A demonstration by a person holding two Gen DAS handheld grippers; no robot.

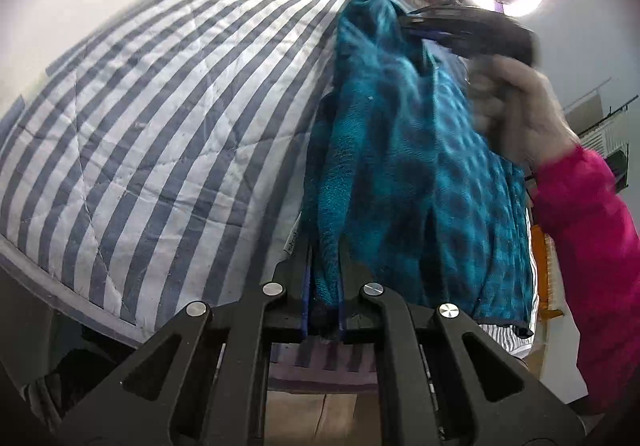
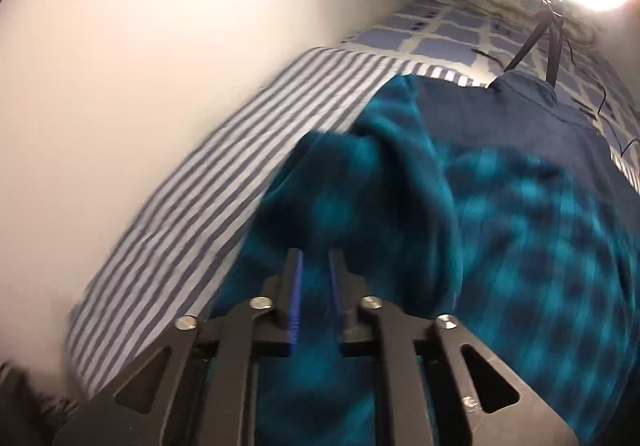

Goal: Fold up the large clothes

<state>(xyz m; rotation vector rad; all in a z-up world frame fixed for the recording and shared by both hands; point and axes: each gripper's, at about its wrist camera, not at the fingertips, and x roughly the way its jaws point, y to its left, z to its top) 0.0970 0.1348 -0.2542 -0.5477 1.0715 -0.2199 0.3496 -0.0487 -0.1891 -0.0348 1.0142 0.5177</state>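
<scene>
Teal fleece garment (image 1: 420,174), plaid-patterned and plush, is lifted off the striped quilt (image 1: 152,114) that covers the bed, and hangs stretched between the two claws. Ahead of the left gripper (image 1: 324,286) the cloth rises in a long bunched drape, its lower hem falling to that claw's right; the jaws there stand nearly together, clamped on a thick fold of the fleece. At the far end of the drape, high and ahead of the left claw, the right gripper (image 1: 408,24) bites an upper edge of the same garment, with the person's hand (image 1: 516,114) and pink sleeve (image 1: 592,246) behind it. From the right wrist view the right gripper (image 2: 316,278) has its jaws a little apart with fleece packed between them — clamped on the cloth, as far as the motion blur allows. My judgement is that the step is carrying one edge across to make a fold. To do it well, keep both grips firm, hold the span taut enough that the middle does not sag into creases, and bring the right claw's edge down level with the left claw's edge before either lets go — plush fabric slips, so a loose pinch could drop a corner.
</scene>
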